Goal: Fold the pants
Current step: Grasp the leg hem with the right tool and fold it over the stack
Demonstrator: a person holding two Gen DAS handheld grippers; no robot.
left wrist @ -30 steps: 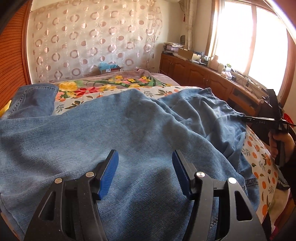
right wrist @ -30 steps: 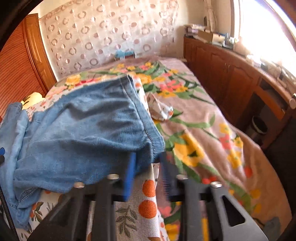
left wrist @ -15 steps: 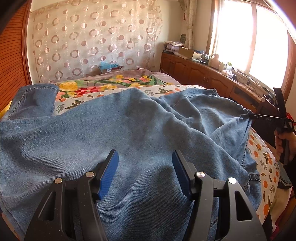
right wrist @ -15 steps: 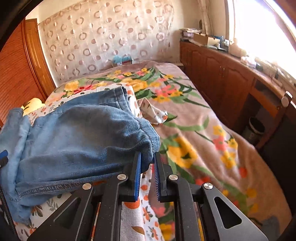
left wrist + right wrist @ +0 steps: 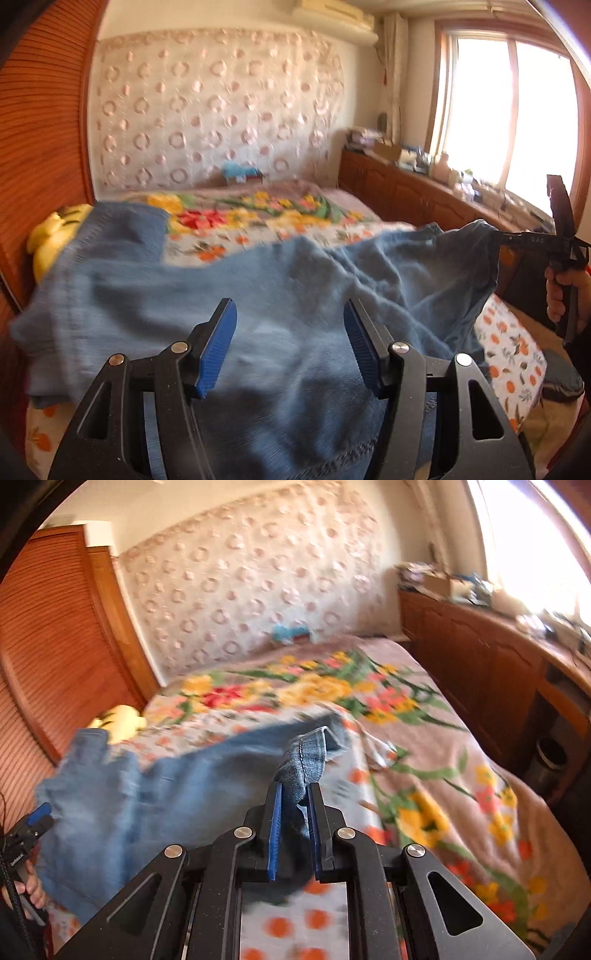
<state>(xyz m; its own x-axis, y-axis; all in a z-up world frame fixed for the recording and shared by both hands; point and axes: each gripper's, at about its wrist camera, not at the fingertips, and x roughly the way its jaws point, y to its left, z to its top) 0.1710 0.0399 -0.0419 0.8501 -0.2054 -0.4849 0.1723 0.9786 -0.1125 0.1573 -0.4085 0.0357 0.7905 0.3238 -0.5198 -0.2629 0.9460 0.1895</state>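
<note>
The right tongs [image 5: 295,812] have just been closing on a hem corner of the jeans [image 5: 295,295], and now they clench that fold of denim between the blue pads [image 5: 275,827]. Compared with a second ago, when the hem lay flat near the right edge of the bed [image 5: 424,775], the corner now stands lifted clear of the flowered bedspread, pulling the cloth up into a ridge. The left tongs [image 5: 290,350] stay spread wide over the middle of the jeans, with denim lying between and under the pads but nothing pinched (their view has tilted upward, so they seem to have risen too).

The jeans still sprawl across the near part of the bed, one leg reaching toward the yellow pillow [image 5: 55,236] at the left edge. With one corner secured and raised, the fold looks begun: the likely next need is to carry this hem across toward the opposite end. The loose left side could let the cloth drag or bunch unless it is pinned or gripped first.
</note>
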